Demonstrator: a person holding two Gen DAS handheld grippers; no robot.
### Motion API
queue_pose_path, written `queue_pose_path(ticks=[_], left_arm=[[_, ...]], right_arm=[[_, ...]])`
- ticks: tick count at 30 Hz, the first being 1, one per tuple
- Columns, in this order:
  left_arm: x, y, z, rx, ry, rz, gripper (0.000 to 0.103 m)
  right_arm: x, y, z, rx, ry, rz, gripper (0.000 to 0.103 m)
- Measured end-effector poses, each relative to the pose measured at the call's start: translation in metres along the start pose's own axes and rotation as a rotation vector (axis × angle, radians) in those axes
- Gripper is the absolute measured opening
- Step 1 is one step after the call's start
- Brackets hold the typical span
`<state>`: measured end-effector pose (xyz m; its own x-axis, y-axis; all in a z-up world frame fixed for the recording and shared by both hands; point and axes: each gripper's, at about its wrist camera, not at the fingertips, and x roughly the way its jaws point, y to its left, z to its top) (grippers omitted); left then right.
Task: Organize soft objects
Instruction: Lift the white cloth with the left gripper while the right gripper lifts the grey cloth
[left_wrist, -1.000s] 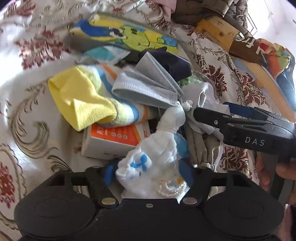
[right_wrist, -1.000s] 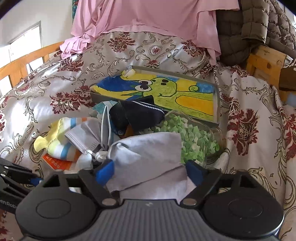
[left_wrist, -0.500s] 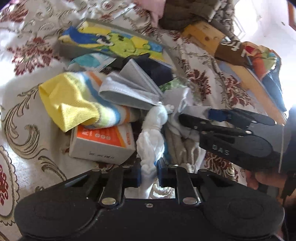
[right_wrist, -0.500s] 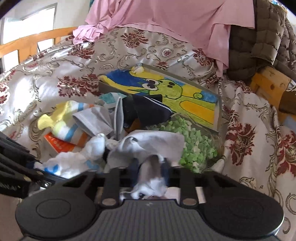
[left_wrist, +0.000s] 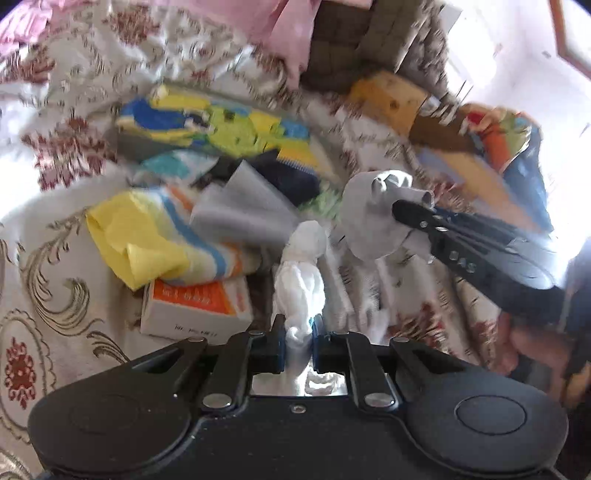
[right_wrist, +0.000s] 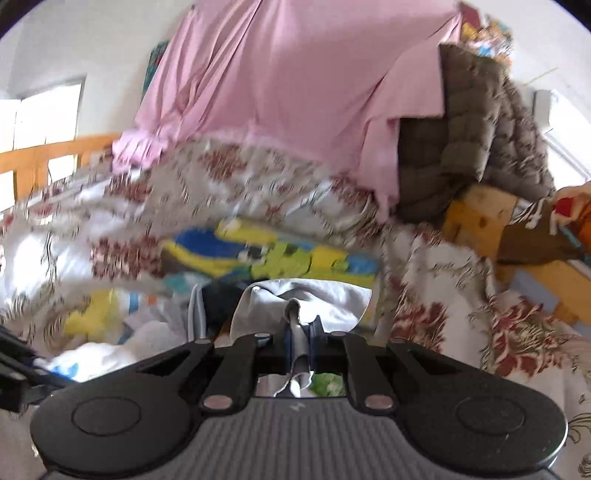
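Left claw (left_wrist: 298, 334) pinches the white sock (left_wrist: 301, 280); right claw (right_wrist: 300, 345), closing, apparently nips the grey cloth (right_wrist: 332, 299).

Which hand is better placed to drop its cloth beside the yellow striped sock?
Left. The left gripper, shut on the white cloth, has the yellow striped sock close on its left; the right gripper, jaws closing on the grey cloth, sits on the far side.
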<state>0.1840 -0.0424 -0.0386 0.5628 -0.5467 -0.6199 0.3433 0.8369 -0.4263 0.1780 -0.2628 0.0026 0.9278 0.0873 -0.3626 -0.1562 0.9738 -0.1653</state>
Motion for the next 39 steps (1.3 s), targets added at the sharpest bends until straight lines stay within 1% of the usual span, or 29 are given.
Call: queue_pose_path(ticks=[5,9,12,16,20,23,27,32,36,39], left_arm=[[-0.032,-0.024,-0.005,0.078,-0.074,-0.011,0.012],[-0.049,-0.034,0.000,0.098,-0.124,-0.009,0.012],[-0.058,-0.036,0.017,0.073,-0.162,-0.002,0.012],[-0.068,-0.034,0.043,0.038,-0.200,-0.022,0.012],[-0.071,-0.033,0.068,0.037,-0.211,-0.042,0.013],[-0.074,-0.031,0.077,0.040,-0.231,-0.045,0.013],[-0.075,-0.028,0.079,0.051,-0.257,-0.006,0.013],[-0.072,-0.019,0.075,0.023,-0.281,0.036,0.013],[-0.071,-0.011,0.071,-0.006,-0.285,0.064,0.013],[-0.078,-0.005,0.073,-0.029,-0.308,0.065,0.013]], right_arm=[[-0.009,-0.005,0.002,0.025,-0.062,-0.009,0.010],[-0.013,-0.008,0.004,0.044,-0.097,-0.008,0.010],[-0.011,-0.013,0.005,0.072,-0.104,-0.001,0.010],[-0.003,-0.020,0.007,0.116,-0.104,0.014,0.010],[0.005,-0.022,0.006,0.136,-0.093,0.042,0.010],[0.005,-0.021,0.005,0.139,-0.094,0.078,0.010],[0.009,-0.013,0.002,0.134,-0.047,0.168,0.010],[0.018,0.005,-0.004,0.092,0.039,0.248,0.010],[0.029,0.029,-0.015,-0.002,0.128,0.272,0.010],[0.036,0.042,-0.023,-0.060,0.176,0.277,0.010]])
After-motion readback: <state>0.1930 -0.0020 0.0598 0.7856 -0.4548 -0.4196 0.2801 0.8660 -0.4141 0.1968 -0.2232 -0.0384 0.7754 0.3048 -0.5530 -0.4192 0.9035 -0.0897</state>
